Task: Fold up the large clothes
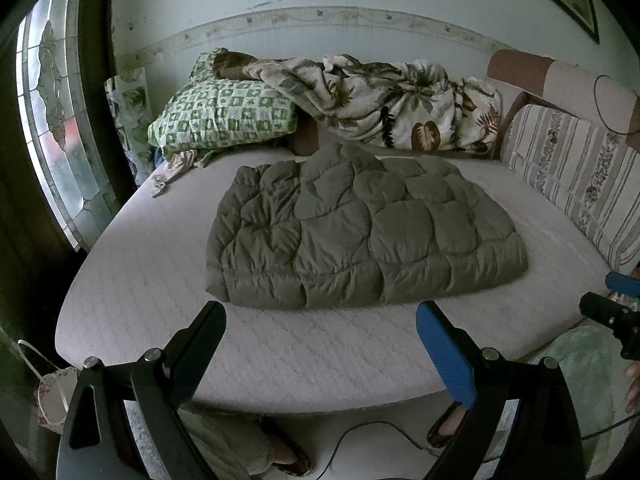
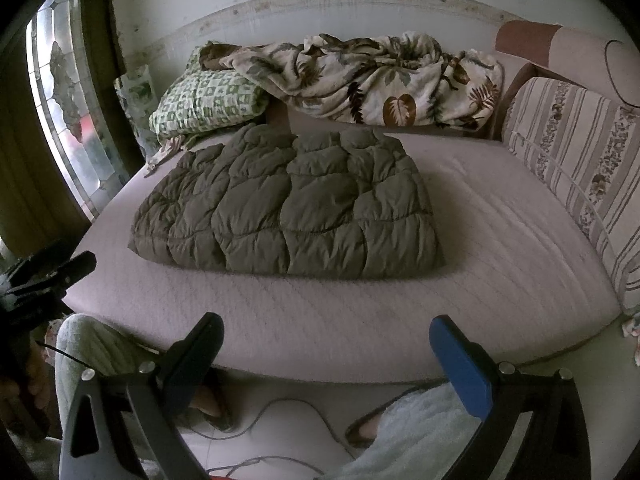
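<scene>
Both grippers, left gripper [image 1: 320, 320] and right gripper [image 2: 326, 332], hover near the mattress [image 2: 500, 216], fingers spread, holding nothing; the folded olive jacket [image 2: 288, 208] lies mid-mattress.

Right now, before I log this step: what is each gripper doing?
Left gripper: open, holding nothing, short of the olive quilted jacket.
Right gripper: open, holding nothing, over the mattress edge.

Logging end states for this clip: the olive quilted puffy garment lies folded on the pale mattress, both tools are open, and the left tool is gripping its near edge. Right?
One detail is wrong. The left tool grips nothing: in the left wrist view its fingers are spread over bare pale mattress, short of the olive quilted puffy garment. The garment does lie folded, and the right tool is open too.
</scene>
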